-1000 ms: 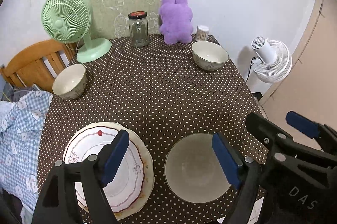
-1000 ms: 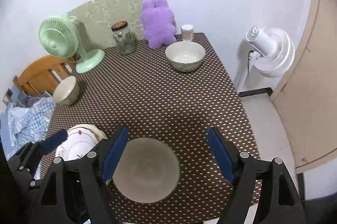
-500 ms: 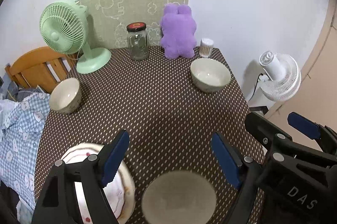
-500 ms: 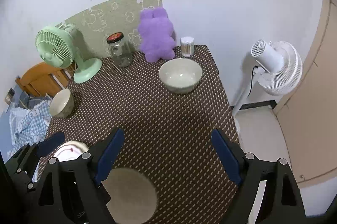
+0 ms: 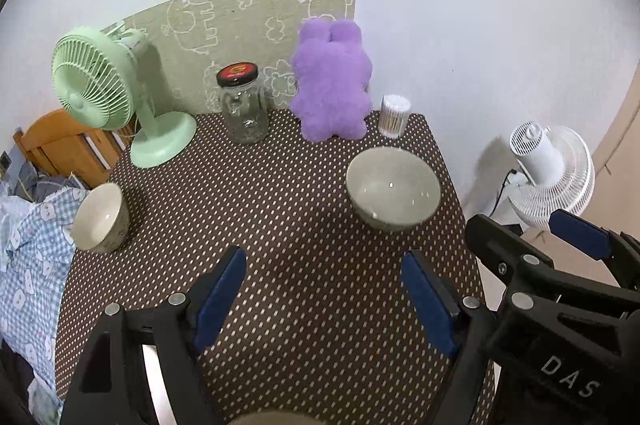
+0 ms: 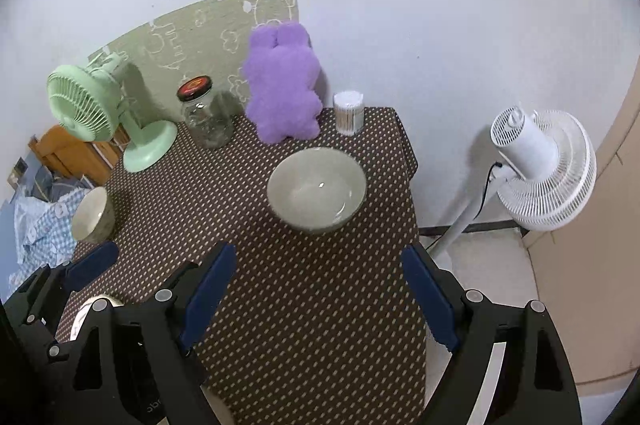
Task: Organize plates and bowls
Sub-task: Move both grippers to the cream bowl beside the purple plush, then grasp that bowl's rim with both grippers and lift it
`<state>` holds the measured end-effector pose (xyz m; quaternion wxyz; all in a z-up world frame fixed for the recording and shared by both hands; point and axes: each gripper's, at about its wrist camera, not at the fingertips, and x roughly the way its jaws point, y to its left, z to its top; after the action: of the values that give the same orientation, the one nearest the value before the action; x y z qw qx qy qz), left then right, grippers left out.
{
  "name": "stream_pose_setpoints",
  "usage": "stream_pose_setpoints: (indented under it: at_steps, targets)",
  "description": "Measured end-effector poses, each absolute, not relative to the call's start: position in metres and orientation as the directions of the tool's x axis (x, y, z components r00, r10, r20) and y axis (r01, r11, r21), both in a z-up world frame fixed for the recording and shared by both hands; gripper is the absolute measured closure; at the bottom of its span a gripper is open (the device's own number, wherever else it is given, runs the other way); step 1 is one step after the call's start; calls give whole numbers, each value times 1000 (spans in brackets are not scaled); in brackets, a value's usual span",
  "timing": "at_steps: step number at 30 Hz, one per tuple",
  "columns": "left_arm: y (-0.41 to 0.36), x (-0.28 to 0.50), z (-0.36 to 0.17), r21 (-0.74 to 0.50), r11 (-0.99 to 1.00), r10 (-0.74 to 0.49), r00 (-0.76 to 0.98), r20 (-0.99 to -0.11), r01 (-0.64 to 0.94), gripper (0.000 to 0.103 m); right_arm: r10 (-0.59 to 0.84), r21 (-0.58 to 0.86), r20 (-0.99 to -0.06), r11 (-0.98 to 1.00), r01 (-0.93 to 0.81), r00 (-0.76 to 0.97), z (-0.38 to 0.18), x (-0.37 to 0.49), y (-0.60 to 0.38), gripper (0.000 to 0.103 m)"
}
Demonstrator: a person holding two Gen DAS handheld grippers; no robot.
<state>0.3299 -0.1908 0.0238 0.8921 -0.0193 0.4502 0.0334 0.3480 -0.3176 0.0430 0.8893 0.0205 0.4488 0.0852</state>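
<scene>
Right wrist view: large bowl (image 6: 317, 189) sits far-right on desk (image 6: 320, 305), ahead of your right gripper (image 6: 318, 301), spread wide & empty. Left gripper (image 5: 326, 301) also wide, w/ small bowl (image 5: 101, 217) at far-left edge. Probably ceramic: rigid, slick, breakable. Pinch the rim wall.

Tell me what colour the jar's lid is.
The jar's lid is black-rimmed with a red centre, clearest in the left wrist view.

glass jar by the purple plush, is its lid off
No, the glass jar stands upright with its dark lid on, beside the purple plush.
</scene>
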Motion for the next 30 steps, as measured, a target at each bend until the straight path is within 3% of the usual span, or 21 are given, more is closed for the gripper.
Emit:
stream_pose_setpoints:
  at_steps: [21,30]
  targets:
    - [-205,444,-22,10,996,61,584,-809,-90,23,194,135,-790,980,-143,582,-7,471,-332,16]
    - [-202,478,-72,-22,995,31,517,-855,-96,43,183,142,-832,983,-118,524,-59,512,-333,29]
